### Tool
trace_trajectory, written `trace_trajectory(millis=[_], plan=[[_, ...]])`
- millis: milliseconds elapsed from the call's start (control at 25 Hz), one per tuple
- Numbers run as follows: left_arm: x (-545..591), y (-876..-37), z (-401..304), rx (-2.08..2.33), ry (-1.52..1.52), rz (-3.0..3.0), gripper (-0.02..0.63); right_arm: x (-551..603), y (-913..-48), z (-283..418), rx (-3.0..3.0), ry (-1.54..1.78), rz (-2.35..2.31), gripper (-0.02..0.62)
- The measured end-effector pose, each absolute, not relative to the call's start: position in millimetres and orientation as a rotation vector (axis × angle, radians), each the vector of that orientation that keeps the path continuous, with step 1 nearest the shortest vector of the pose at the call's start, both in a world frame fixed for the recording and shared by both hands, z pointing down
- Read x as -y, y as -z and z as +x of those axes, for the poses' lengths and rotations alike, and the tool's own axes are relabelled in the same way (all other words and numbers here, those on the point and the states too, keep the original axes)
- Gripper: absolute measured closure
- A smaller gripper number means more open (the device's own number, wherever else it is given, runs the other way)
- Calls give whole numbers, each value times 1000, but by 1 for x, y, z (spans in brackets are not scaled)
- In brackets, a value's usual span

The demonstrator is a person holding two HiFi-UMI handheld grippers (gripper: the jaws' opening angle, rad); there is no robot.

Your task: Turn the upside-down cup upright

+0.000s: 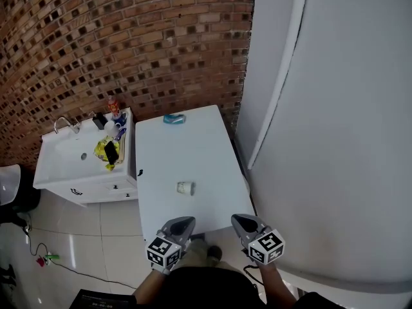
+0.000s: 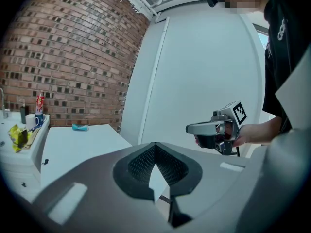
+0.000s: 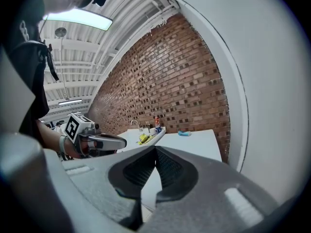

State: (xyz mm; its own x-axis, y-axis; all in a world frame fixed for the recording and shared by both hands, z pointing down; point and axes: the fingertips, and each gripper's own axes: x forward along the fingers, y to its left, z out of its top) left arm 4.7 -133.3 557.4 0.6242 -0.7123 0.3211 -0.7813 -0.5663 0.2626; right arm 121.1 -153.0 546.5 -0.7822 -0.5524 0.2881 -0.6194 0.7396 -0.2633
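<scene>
A small pale cup (image 1: pixel 185 188) sits near the middle of the white table (image 1: pixel 161 153); from this far off I cannot tell which way up it stands. My left gripper (image 1: pixel 185 222) and right gripper (image 1: pixel 238 220) hover side by side over the table's near edge, well short of the cup. Both point along the table with their jaws together and nothing between them. In the left gripper view the shut jaws (image 2: pixel 155 145) hide the cup, and the right gripper (image 2: pixel 194 128) shows beside them. In the right gripper view the jaws (image 3: pixel 155 148) also meet, with the left gripper (image 3: pixel 119 141) at the left.
A teal object (image 1: pixel 174 118) lies at the table's far end. A white sink cabinet (image 1: pixel 64 166) with a tap, bottles and a yellow packet (image 1: pixel 106 150) stands to the left. A brick wall runs behind, and a white wall (image 1: pixel 335 140) stands close on the right.
</scene>
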Motion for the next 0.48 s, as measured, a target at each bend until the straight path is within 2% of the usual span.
trace_trajectory(millis=[480], plan=[[175,-600,-18,1244,-363,2379,591,170,-551,137,2687,-540,1019,601]])
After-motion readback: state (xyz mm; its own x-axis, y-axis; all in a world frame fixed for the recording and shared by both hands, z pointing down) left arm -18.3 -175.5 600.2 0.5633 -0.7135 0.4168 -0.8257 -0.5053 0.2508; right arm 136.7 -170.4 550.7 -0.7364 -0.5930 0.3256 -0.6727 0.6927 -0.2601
